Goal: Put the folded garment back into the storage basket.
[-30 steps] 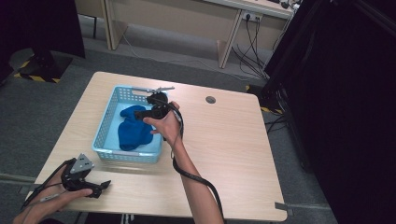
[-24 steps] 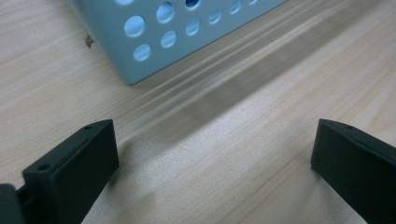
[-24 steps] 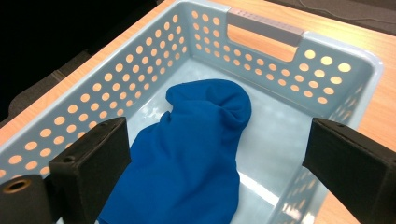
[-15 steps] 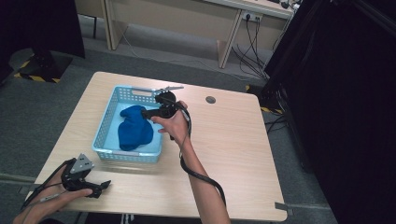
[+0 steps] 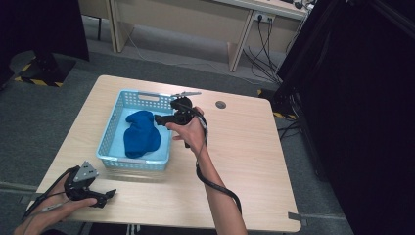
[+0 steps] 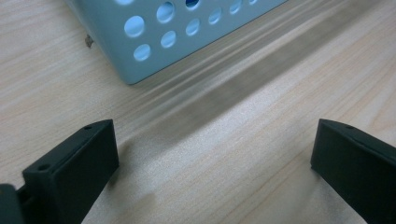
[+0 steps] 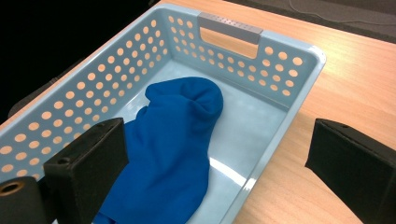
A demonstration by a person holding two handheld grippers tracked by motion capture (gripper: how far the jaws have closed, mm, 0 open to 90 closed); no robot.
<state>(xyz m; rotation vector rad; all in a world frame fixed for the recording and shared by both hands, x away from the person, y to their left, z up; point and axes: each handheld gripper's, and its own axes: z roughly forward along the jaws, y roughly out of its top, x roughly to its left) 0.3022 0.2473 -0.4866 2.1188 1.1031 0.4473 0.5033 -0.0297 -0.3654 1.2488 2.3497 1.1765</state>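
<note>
Here a pale wooden table [image 5: 244, 147] with visible grain and rounded corners carries a light blue plastic basket [image 5: 110, 142], rectangular, its walls pierced with rows of round holes and a grey slotted handle at the far end. Inside the basket lies a crumpled piece of deep blue cloth [image 5: 141, 133], soft and matte, folded over itself into a rounded lump; it rests on the smooth, slightly glossy basket floor, nearer one long wall in the right gripper view.

The right tongs [image 5: 161, 118] are held in the person's right hand [image 5: 188, 131] above the basket's right rim, pointing toward the cloth. In the right gripper view the two blocky black jaws stand wide apart with nothing between them, the cloth [image 7: 173, 140] and basket [image 7: 289, 93] below; the lower part of the cloth is cut off at the frame's bottom edge and partly covered by the near jaw.

The left tongs [image 5: 108, 194] sit low at the table's near left corner, held in the left hand [image 5: 54, 210], a grey three-cornered plate on top and a cable trailing off. In the left gripper view their jaws are likewise spread wide over bare wood [image 6: 210, 154], with a rounded corner of the basket [image 6: 140, 60] just ahead. A dark blurred band crosses the wood there; what it is cannot be told.

A small round grey cap [image 5: 220, 104] is set into the table near its far edge.
</note>
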